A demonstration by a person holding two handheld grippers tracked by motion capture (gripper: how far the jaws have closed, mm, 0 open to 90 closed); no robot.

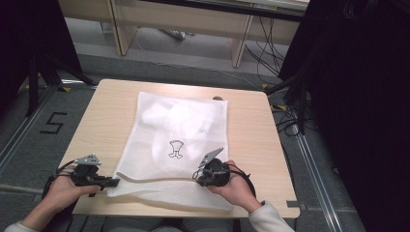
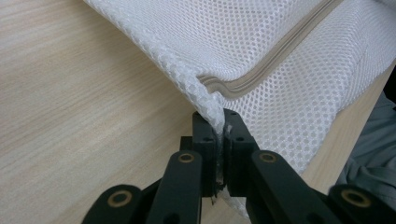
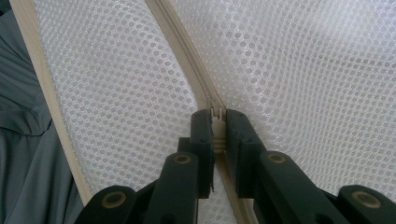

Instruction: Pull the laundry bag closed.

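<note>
High view: one white rectangular mesh laundry bag [image 1: 179,145] with a beige zipper, flat on a light wooden table [image 1: 101,116], its near edge at the table's front. A small black outline drawing [image 1: 176,149] sits mid-bag, just beyond the right gripper; it carries no readable words. On the grey floor [image 1: 29,140] well to the far left of the left gripper, a black painted mark [image 1: 52,123] reads as "5". White contents show dimly through the mesh in the bag's far half; their form is hard to make out.

Left gripper [image 1: 109,182], black, held in the left hand [image 1: 63,189]: at the bag's near-left corner. In the left gripper view its jaws are pressed together on the mesh corner [image 2: 212,109], with the end of the beige zipper [image 2: 229,86] bunched just beyond the tips.

Right gripper [image 1: 199,175], black, held in the right hand [image 1: 237,186]: on the bag's near-right part. In the right gripper view its jaws pinch a small beige zipper pull [image 3: 216,119] between the tips, the zipper track [image 3: 187,56] running away from them across the mesh. In the high view its tips are hidden under its own body.

A grey garment [image 3: 23,154] is cut off at the frame edge, beside the bag's beige edge binding [image 3: 46,102]; what it belongs to cannot be told.
</note>
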